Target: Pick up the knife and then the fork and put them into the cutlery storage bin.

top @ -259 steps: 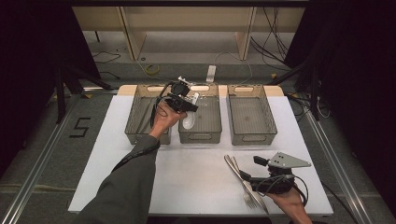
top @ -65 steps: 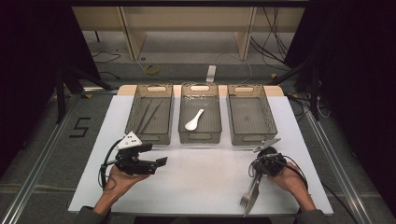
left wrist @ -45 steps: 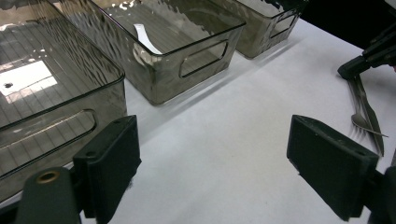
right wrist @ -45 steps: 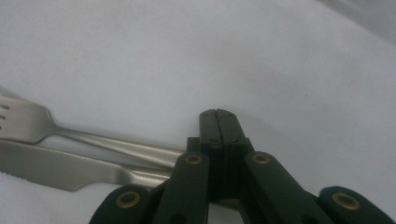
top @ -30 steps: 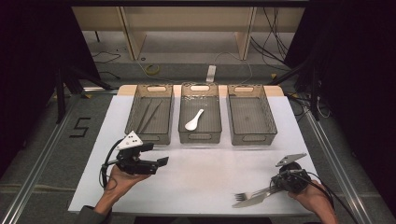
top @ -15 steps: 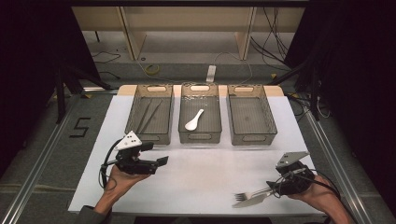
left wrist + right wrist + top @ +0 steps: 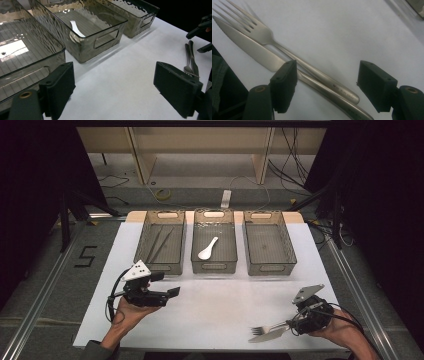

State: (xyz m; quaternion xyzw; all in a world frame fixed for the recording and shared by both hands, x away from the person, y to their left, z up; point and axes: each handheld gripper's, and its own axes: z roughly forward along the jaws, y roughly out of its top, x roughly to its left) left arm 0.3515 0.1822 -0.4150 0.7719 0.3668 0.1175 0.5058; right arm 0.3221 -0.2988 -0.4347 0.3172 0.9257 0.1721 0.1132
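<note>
1. A white desk (image 7: 210,315) stands on a grey floor with dark curtains on both sides and pale wooden shelf legs behind it; a black figure 5 (image 7: 85,256) is marked on the floor left of the desk.
2. Three smoky see-through bins sit in a row along the far edge: the left bin (image 7: 161,243) holds thin dark sticks, the middle bin (image 7: 214,240) one white spoon (image 7: 207,248), and the right bin (image 7: 268,242) has nothing showing in it.
3. One fork (image 7: 265,328) and one knife (image 7: 267,335) lie side by side, touching, near the desk's near right corner.
4. The right gripper (image 7: 295,324) sits at their handle ends. The right gripper view shows what the high view cannot: both handles (image 7: 329,87) lie on the desk between the wide-open jaws, whose pads press on nothing. These jaws have just been opening.
5. The left gripper (image 7: 172,292) hovers above the near left part of the desk, jaws wide apart and empty. Its own view shows the bins' cut-out handles and the far-off fork and knife.
6. Two grippers, two hands.
</note>
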